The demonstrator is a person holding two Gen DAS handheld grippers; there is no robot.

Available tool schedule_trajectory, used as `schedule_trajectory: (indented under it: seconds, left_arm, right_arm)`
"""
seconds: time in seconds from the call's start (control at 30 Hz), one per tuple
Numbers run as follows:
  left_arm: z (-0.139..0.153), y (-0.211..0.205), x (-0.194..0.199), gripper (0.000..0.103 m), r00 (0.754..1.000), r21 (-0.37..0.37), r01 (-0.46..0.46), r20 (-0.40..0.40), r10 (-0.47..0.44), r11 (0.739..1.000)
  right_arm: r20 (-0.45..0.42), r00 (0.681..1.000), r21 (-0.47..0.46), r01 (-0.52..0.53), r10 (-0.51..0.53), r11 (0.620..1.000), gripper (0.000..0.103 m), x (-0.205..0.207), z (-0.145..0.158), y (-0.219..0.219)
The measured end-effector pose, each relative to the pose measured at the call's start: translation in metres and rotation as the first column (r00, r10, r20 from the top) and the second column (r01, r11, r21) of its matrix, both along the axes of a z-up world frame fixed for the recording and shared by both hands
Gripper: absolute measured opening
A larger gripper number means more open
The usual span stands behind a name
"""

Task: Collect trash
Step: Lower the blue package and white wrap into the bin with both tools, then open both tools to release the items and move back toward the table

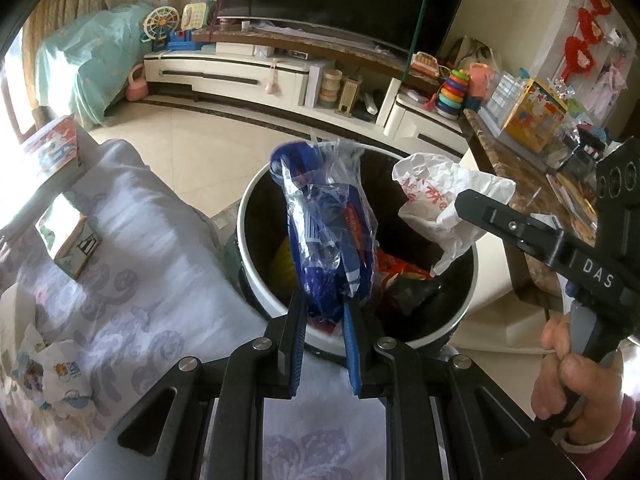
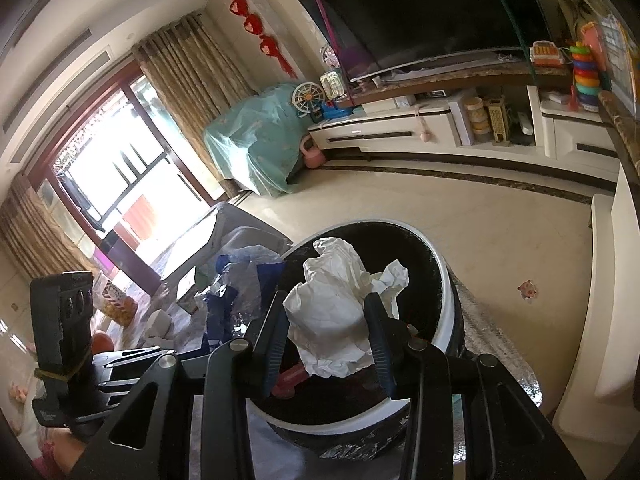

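Two handheld grippers hover over a round trash bin (image 1: 256, 200) with a white rim and dark inside. The left gripper (image 1: 323, 312) is clamped narrowly on a blue and clear plastic wrapper (image 1: 324, 220), which stands up just ahead of its fingertips, above the bin's opening. The right gripper (image 2: 330, 328) pinches a crumpled white plastic bag (image 2: 336, 300) between half-closed jaws, also over the opening. Other trash already lies in the bin beneath both. To drop cleanly, each load should probably be centred past the rim and lowered before the jaws part, so the light plastic does not drift outside.
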State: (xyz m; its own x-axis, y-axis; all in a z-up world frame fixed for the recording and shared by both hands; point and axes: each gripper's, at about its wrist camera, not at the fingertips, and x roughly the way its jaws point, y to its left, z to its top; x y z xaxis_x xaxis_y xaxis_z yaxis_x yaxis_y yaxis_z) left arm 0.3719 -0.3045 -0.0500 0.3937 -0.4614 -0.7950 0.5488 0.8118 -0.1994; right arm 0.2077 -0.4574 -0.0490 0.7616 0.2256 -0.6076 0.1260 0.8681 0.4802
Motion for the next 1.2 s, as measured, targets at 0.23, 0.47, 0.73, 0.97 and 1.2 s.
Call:
schedule_trajectory:
  seconds: [0.23, 0.47, 0.73, 0.97, 1.2]
  left_arm:
    - [0.003, -0.008, 0.002, 0.017, 1.0, 0.018, 0.0, 0.009, 0.0, 1.0]
    - [0.004, -0.012, 0.002, 0.02, 1.0, 0.015, -0.004, 0.006, 0.004, 1.0]
    - [0.011, -0.01, -0.002, 0.03, 1.0, -0.005, -0.008, 0.026, 0.008, 1.0]
    - [0.009, 0.009, -0.011, 0.041, 0.999, -0.042, -0.035, 0.032, 0.037, 0.999]
    - [0.009, 0.042, -0.035, 0.048, 0.994, -0.103, -0.089, 0.046, 0.094, 0.991]
  right_arm:
    - [-0.016, 1.0, 0.002, 0.005, -0.005, 1.0, 0.039, 0.007, -0.004, -0.005]
    - [-0.033, 0.999, 0.004, 0.002, -0.002, 1.0, 0.043, 0.014, -0.006, -0.007]
    - [-0.028, 0.999, 0.021, 0.027, -0.026, 0.999, 0.052, 0.013, -0.005, -0.012]
    - [-0.019, 0.999, 0.028, 0.04, -0.039, 0.999, 0.072, 0.011, -0.003, -0.012]
    - [-0.008, 0.999, 0.027, 0.032, -0.032, 0.999, 0.077, 0.005, -0.001, -0.003]
